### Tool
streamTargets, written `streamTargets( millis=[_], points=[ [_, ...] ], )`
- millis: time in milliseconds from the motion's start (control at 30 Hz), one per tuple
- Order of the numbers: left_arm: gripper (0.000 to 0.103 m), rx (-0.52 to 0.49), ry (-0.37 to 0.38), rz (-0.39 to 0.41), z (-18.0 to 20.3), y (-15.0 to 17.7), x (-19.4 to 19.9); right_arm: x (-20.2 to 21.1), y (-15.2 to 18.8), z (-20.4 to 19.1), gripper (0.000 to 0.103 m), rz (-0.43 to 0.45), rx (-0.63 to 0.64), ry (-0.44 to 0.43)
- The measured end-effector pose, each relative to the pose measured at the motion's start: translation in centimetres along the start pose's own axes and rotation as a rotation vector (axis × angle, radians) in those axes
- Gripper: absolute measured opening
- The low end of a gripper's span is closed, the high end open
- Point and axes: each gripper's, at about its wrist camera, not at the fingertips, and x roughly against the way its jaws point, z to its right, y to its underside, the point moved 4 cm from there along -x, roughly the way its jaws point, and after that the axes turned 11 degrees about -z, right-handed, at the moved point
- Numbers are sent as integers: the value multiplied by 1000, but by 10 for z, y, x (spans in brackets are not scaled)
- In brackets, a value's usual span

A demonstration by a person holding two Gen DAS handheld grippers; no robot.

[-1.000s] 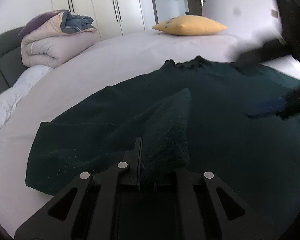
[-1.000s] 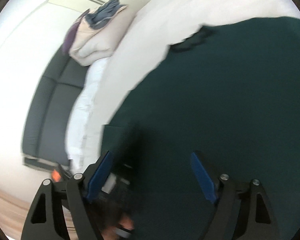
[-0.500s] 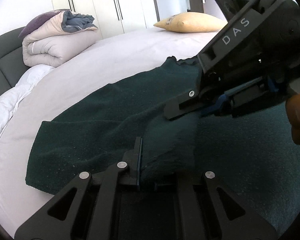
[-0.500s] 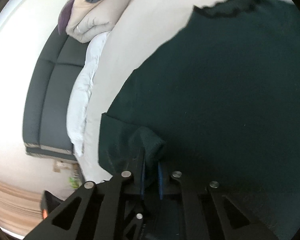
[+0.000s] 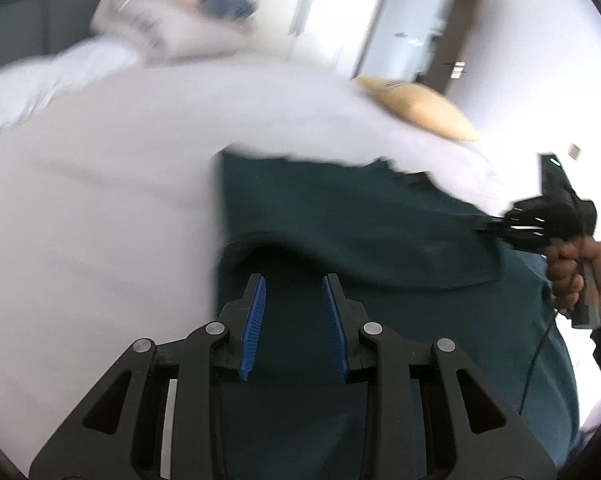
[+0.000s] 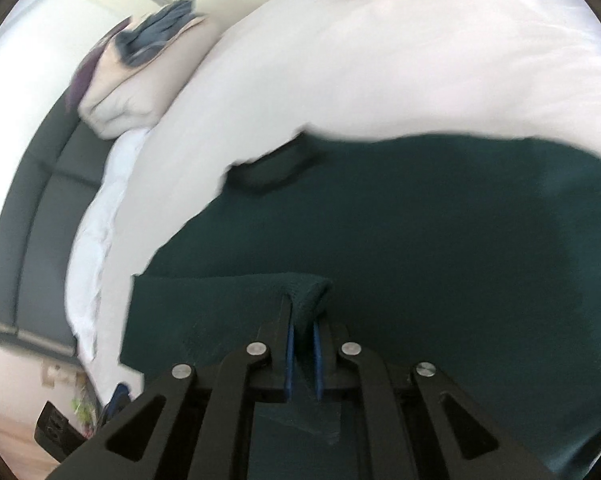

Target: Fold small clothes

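A dark green sweater (image 5: pixel 340 216) lies spread over the pale bed (image 5: pixel 100 200), filling the lower centre and right of both wrist views, with a folded flap across its middle in the left view. The left tool (image 5: pixel 292 320) is opening above the fabric, its blue pads (image 5: pixel 254 328) apart with nothing pinched between them. The right tool (image 6: pixel 301 344) is clamped on a raised fold of the sweater; in the left view it sits at the right edge, held by a hand (image 5: pixel 572 276).
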Motion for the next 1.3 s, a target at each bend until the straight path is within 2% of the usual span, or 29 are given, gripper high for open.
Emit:
streamTargets(
  millis=[67, 167, 367, 600, 900, 1067, 1133, 1233, 1300],
  points=[
    [28, 70, -1, -39, -19, 4, -6, 5, -8, 18, 8, 8, -18, 31],
    [28, 110, 4, -56, -28, 8, -10, 10, -11, 41, 8, 14, -20, 71],
    [28, 82, 0, -46, -25, 6, -9, 17, -11, 63, 8, 11, -35, 94],
    [28, 55, 6, -11, -16, -11, -2, 12, -13, 49, 8, 12, -19, 128],
    [28, 26, -3, -16, -9, -19, -4, 15, -13, 59, 8, 17, -32, 136],
    [28, -42, -20, 48, 6, -53, 1, 17, -9, 58, 8, 22, -38, 138],
    [28, -118, -56, 76, 19, -75, -4, 16, -10, 59, 8, 20, -28, 143],
    [28, -189, -85, 72, 33, -103, -22, 16, -9, 64, 8, 17, -45, 134],
    [28, -206, -99, 36, 38, -117, -41, 16, -9, 65, 8, 20, -48, 133]
  ],
)
